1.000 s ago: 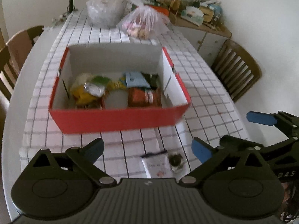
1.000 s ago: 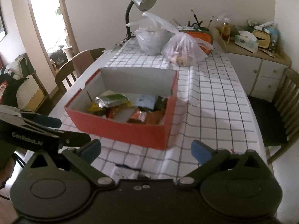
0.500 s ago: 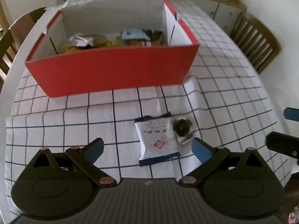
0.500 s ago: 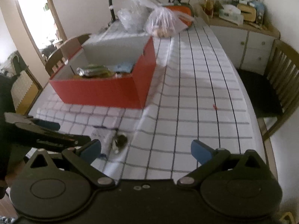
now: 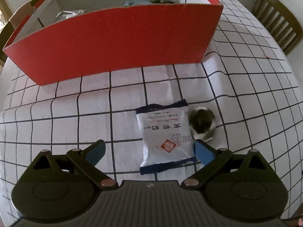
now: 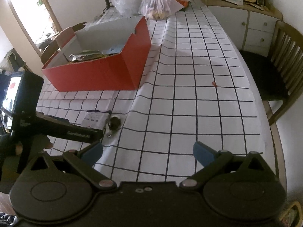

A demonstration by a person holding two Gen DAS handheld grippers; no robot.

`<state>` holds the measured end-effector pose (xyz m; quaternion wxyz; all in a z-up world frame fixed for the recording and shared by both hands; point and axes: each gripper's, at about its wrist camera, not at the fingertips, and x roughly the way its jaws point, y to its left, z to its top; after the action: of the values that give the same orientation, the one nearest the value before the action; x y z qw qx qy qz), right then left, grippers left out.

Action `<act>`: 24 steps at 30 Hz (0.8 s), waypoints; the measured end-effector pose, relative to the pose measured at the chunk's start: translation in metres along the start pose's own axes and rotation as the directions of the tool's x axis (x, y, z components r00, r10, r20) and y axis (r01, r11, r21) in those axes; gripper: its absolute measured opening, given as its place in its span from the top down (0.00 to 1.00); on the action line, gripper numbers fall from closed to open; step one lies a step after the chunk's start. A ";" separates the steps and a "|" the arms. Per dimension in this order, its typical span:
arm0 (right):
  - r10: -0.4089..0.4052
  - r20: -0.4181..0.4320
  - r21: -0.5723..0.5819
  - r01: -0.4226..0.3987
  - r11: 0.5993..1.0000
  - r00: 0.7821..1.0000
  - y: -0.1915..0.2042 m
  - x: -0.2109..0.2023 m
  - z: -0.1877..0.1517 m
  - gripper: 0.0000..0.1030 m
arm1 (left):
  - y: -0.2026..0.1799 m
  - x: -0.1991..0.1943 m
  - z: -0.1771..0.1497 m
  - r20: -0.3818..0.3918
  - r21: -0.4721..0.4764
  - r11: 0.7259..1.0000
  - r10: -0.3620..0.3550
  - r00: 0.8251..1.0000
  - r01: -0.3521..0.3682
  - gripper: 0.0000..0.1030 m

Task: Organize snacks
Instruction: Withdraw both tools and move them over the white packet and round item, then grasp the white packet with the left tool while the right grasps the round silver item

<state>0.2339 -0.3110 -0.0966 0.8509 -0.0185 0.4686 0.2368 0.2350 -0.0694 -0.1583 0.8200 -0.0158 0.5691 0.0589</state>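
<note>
A white snack packet with dark blue ends (image 5: 165, 134) lies flat on the checked cloth, with a small dark wrapped sweet (image 5: 201, 122) touching its right side. My left gripper (image 5: 149, 152) is open and low over the cloth, its blue fingertips on either side of the packet's near end. The red box (image 5: 113, 43) holding several snacks stands just behind. In the right wrist view the packet (image 6: 94, 119), the sweet (image 6: 115, 123) and the box (image 6: 98, 75) lie to the left. My right gripper (image 6: 147, 154) is open and empty above bare cloth.
Two plastic bags (image 6: 157, 5) and a lamp base stand at the table's far end. A wooden chair (image 6: 280, 60) is at the right edge, with a sideboard (image 6: 246, 19) behind it. The left gripper's body (image 6: 47, 126) reaches in from the left.
My left gripper has dropped and moved forward, so the packet now lies between its fingertips. My right gripper has shifted slightly lower and stays open.
</note>
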 end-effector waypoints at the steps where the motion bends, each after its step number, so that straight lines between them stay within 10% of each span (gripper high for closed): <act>1: -0.001 -0.005 -0.003 0.001 1.000 1.000 0.000 0.001 0.000 0.02 | 0.000 0.001 0.000 -0.005 0.006 1.000 0.004 1.000 -0.004 0.07; 12: 0.010 -0.012 -0.048 -0.011 0.999 1.000 0.018 0.018 0.013 0.15 | -0.003 -0.003 0.008 0.008 0.043 0.998 -0.038 0.999 0.037 0.51; 24: 0.032 -0.079 -0.147 -0.044 0.988 0.996 0.068 0.072 0.029 0.30 | 0.073 -0.014 0.004 0.015 -0.094 0.994 -0.062 0.998 0.063 0.52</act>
<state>0.2606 -0.2157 -0.1251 0.8239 -0.0819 0.4821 0.2864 0.2253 0.0027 -0.1413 0.8232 -0.0722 0.5599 0.0601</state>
